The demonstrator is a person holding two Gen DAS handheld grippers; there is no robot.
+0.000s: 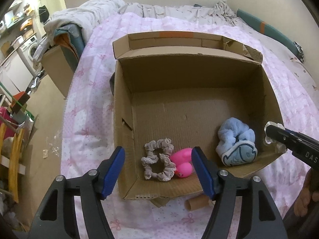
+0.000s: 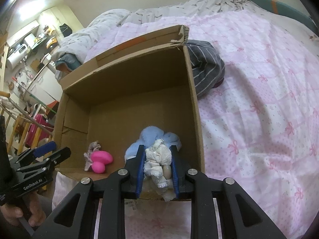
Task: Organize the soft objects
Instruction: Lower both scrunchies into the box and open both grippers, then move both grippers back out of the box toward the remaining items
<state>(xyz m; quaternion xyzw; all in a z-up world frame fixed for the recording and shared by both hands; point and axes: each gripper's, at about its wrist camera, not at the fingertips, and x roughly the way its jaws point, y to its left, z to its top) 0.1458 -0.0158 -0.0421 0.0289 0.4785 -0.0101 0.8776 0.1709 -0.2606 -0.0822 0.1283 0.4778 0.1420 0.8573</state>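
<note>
Right gripper (image 2: 157,165) jaws clamped on white cloth bundle (image 2: 158,159), possibly lace-trimmed, left gripper (image 1: 158,171) agape, empty

"GenRobot.AI" on the left tongs (image 2: 42,149); "DAS" on the right tongs (image 1: 268,134)

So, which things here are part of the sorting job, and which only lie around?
Job:
cardboard box
grey scrunchie
pink toy
blue cloth
white lace item, clamped in right gripper
left gripper, open

Lying about:
cardboard tube
striped grey garment
pink quilt
</note>
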